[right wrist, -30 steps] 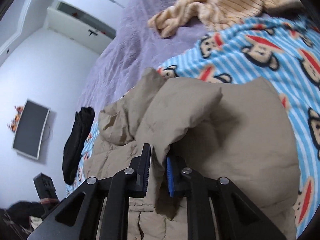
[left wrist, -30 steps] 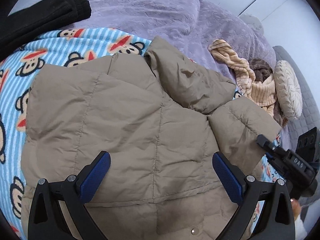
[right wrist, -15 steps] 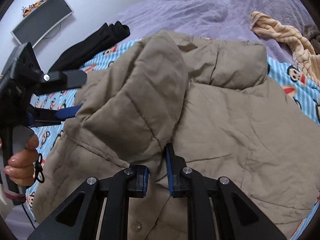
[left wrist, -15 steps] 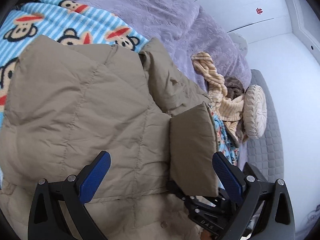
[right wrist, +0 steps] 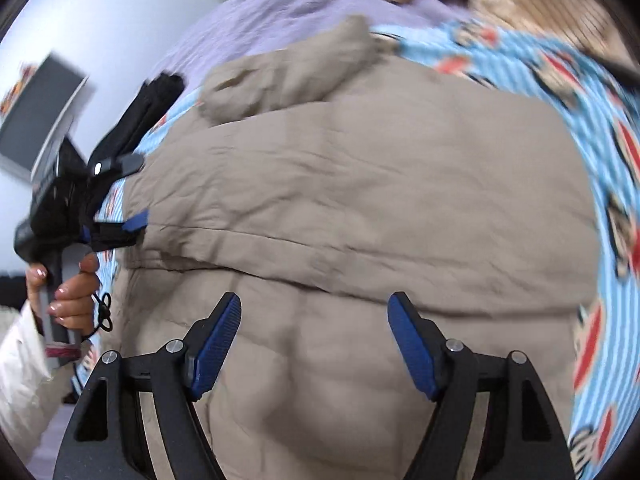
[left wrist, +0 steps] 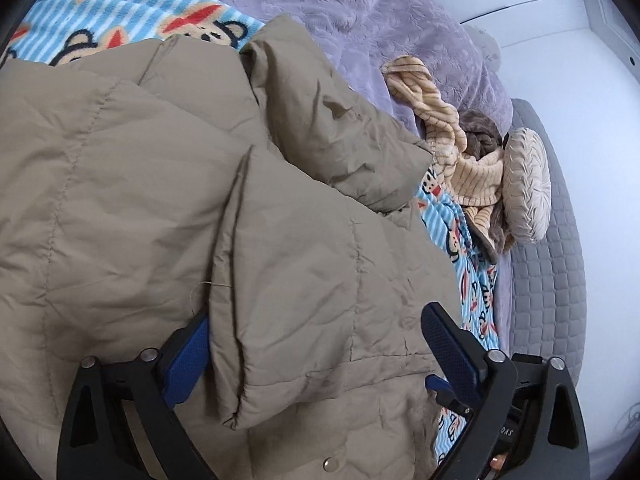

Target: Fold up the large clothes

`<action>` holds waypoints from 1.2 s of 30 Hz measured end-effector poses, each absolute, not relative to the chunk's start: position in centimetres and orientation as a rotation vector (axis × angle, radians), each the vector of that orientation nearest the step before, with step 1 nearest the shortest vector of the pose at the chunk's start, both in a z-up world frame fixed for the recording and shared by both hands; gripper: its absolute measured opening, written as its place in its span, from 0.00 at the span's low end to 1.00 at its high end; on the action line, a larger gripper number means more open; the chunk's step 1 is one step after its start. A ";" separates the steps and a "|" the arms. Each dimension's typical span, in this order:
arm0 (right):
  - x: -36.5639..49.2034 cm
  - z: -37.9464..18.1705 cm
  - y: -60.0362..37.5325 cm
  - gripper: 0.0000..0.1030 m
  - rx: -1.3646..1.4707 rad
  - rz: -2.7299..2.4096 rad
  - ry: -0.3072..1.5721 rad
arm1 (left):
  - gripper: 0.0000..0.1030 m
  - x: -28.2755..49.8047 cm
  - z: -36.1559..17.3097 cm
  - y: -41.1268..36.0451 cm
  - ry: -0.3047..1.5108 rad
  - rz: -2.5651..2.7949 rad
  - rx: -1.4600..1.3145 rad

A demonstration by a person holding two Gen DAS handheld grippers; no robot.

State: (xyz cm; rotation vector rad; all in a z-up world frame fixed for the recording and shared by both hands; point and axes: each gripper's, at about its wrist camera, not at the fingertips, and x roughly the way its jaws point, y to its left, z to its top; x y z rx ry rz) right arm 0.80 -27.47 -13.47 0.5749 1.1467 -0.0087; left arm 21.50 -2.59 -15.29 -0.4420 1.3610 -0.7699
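A tan puffer jacket (left wrist: 120, 208) lies on a blue striped monkey-print blanket (left wrist: 120, 8). Its right sleeve (left wrist: 320, 292) is folded across the body and lies between my left gripper's open fingers. My left gripper (left wrist: 316, 356) is open, low over the jacket's hem. In the right wrist view the jacket (right wrist: 360, 184) fills the frame, with the folded sleeve as a band across it. My right gripper (right wrist: 316, 344) is open and empty above the jacket's lower part. The left gripper also shows in the right wrist view (right wrist: 120, 200), at the jacket's left edge.
A lilac bedspread (left wrist: 360, 12) covers the bed beyond the blanket. A beige striped garment (left wrist: 452, 140) and a round cushion (left wrist: 524, 184) lie at the right, by a grey quilted surface (left wrist: 548, 280). A black garment (right wrist: 156, 96) lies at the far left.
My right gripper has opened and let go of the sleeve, which now lies folded across the jacket. The right gripper has pulled back; the left gripper has moved closer to the jacket.
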 end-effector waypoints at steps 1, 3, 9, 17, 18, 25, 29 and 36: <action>-0.3 -13.8 -29.0 0.77 0.644 -0.033 1.142 | 0.90 21.3 -15.2 -3.1 1.365 -0.767 -0.423; -2.2 -14.5 -31.5 0.76 0.768 -0.080 1.127 | 0.78 21.0 -15.0 -3.7 1.350 -0.754 -0.374; -5.3 -15.0 -36.3 0.77 1.001 -0.186 1.008 | 0.12 20.9 -14.4 -3.3 1.327 -0.685 -0.284; -5.6 -15.6 -39.4 0.77 1.166 -0.208 0.894 | 0.12 20.8 -14.8 0.7 1.302 -0.584 -0.230; -5.3 -15.7 -39.4 0.76 1.164 -0.202 0.896 | 0.12 20.8 -15.2 0.9 1.303 -0.574 -0.222; -1.9 -16.1 -37.4 0.31 1.040 -0.170 0.969 | 0.12 20.4 -16.8 0.9 1.289 -0.533 -0.176; -1.0 -17.0 -36.7 0.27 0.919 -0.206 1.030 | 0.13 20.3 -16.7 1.0 1.279 -0.491 -0.159; -1.9 -17.9 -37.7 0.31 0.969 -0.241 1.052 | 0.24 19.8 -14.0 2.1 1.191 -0.338 -0.014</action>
